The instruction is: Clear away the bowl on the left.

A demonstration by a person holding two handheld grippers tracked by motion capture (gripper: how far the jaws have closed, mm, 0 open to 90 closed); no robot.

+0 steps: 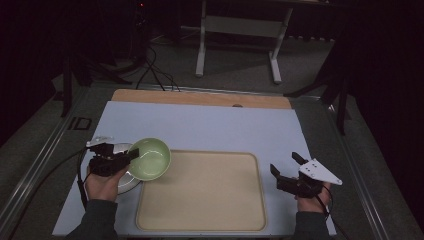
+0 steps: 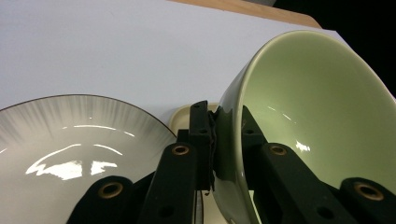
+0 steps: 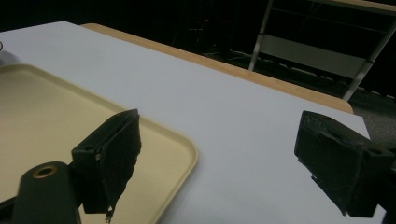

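A pale green bowl (image 1: 150,158) hangs tilted at the left edge of the beige tray (image 1: 200,192), its rim clamped by my left gripper (image 1: 131,156). In the left gripper view the two black jaws pinch the wall of the green bowl (image 2: 308,112), one inside and one outside, at the left gripper (image 2: 227,135). Just under and left of it lies a white plate with a dark rim (image 2: 70,144), the same white plate (image 1: 126,181) partly hidden by the hand. My right gripper (image 1: 286,164) rests open at the tray's right side; nothing sits between the jaws of the right gripper (image 3: 219,154).
A white mat (image 1: 210,125) covers the table, with a wooden strip (image 1: 200,98) along its far edge. Beyond stand a white desk frame (image 1: 240,40) and floor cables (image 1: 155,75).
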